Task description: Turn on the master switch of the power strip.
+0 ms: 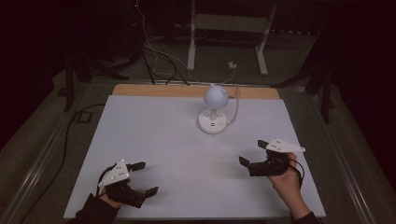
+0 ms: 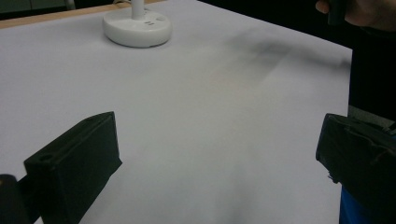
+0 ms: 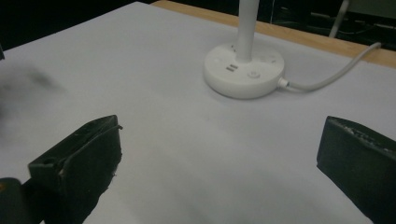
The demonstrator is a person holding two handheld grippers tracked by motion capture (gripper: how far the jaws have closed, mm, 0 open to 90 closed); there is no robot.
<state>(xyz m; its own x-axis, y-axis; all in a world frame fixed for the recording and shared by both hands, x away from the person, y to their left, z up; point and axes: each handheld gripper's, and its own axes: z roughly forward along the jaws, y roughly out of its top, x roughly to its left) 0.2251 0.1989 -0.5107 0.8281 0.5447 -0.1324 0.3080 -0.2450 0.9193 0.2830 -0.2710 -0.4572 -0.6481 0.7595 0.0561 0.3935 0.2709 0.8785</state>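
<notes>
A small white desk lamp with a round shade and a round base stands at the far middle of the white table; its base carries sockets and a button. My left gripper rests open near the front left edge, nothing between its jaws. My right gripper is held open at the front right, jaws wide apart and empty. Both are well short of the lamp.
The lamp's white cable runs off the back of the table over a wooden strip. Behind the table are cables on the floor and a white frame stand. The surroundings are dark.
</notes>
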